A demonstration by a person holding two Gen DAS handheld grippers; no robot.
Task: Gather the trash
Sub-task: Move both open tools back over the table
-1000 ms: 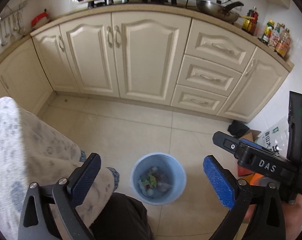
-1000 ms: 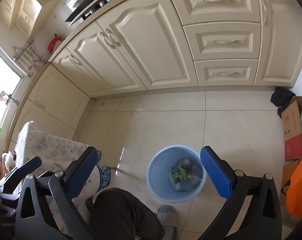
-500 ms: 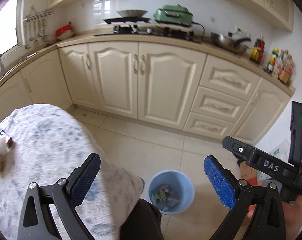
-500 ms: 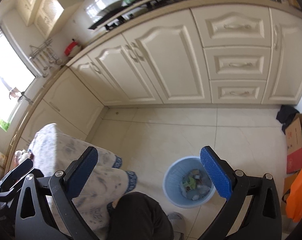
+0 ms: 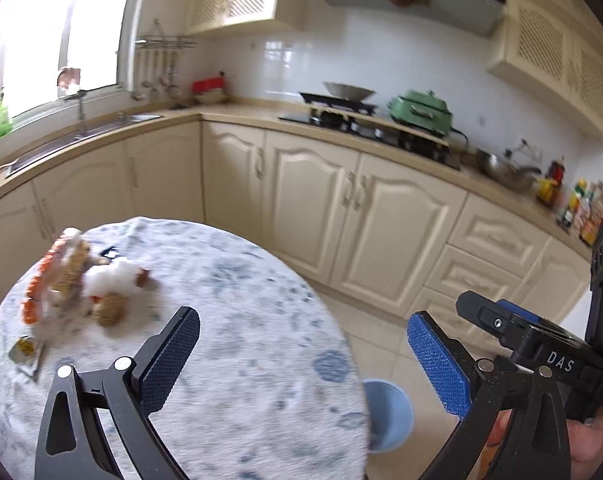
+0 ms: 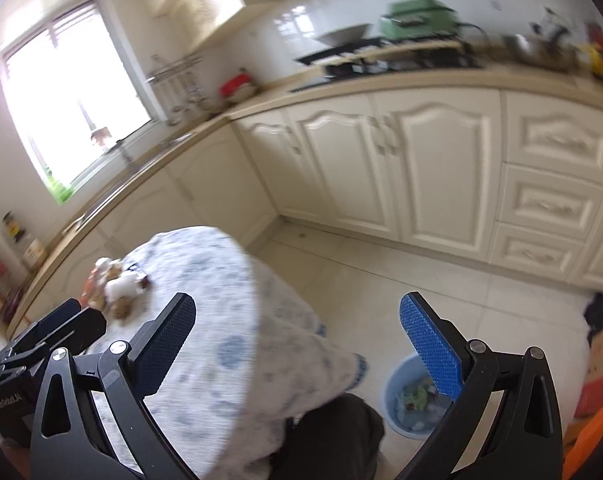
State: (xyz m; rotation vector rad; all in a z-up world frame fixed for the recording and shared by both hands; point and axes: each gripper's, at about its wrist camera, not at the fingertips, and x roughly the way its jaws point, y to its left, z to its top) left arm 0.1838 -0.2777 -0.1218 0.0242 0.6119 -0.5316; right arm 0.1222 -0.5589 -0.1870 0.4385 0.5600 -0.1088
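Left gripper (image 5: 303, 354) and right gripper (image 6: 297, 344), jaws spread wide and empty, above a cloth-covered table (image 5: 237, 344). Blurred trash pile (image 5: 81, 284) lies at its far left; blue bin (image 6: 411, 404), partly hidden, stands on the floor.

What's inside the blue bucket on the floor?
The blue bucket holds crumpled trash: green and whitish wrappers. The right gripper's finger covers part of it, and what lies under the top pieces cannot be seen.
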